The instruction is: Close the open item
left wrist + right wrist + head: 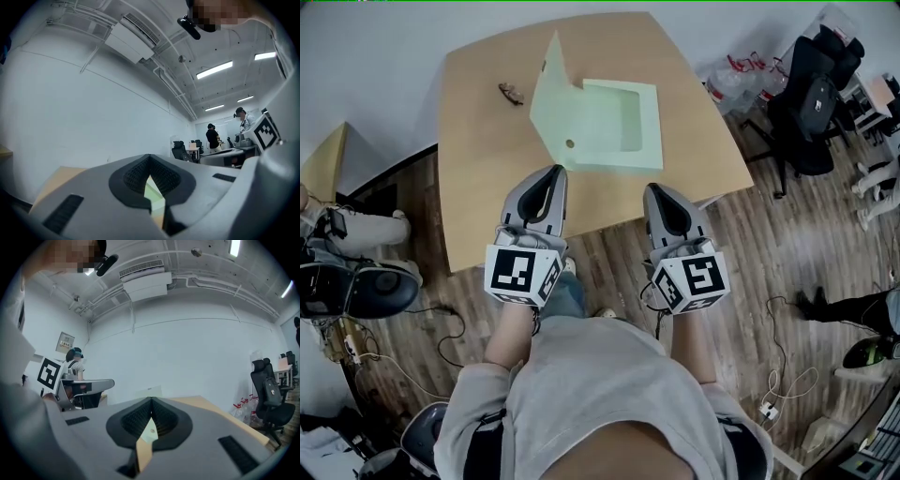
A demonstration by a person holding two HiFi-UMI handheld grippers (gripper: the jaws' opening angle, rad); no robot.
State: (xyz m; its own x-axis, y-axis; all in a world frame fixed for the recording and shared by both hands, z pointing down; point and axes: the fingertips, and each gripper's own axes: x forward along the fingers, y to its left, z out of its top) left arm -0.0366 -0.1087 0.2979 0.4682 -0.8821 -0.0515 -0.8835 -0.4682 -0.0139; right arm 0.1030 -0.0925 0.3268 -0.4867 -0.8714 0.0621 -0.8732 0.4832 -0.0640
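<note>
A pale green flat box (pixel 623 127) lies open on the wooden table (pixel 483 178), its lid (pixel 551 108) raised along the left side. My left gripper (pixel 555 172) hovers at the table's near edge, just in front of the lid's lower corner, jaws shut and empty. My right gripper (pixel 654 190) is beside it to the right, at the box's near edge, also shut with nothing in it. In the left gripper view the gripper (pixel 150 156) shows closed tips, with a sliver of the box (pixel 154 194) behind. The right gripper view shows the same for that gripper (pixel 151 399) and the box (pixel 149 432).
A small dark object (pixel 510 92) lies on the table left of the lid. Black office chairs with a backpack (pixel 811 103) and a bag of bottles (pixel 736 80) stand right of the table. Cables and gear litter the wooden floor. Two people stand in the background (pixel 213 138).
</note>
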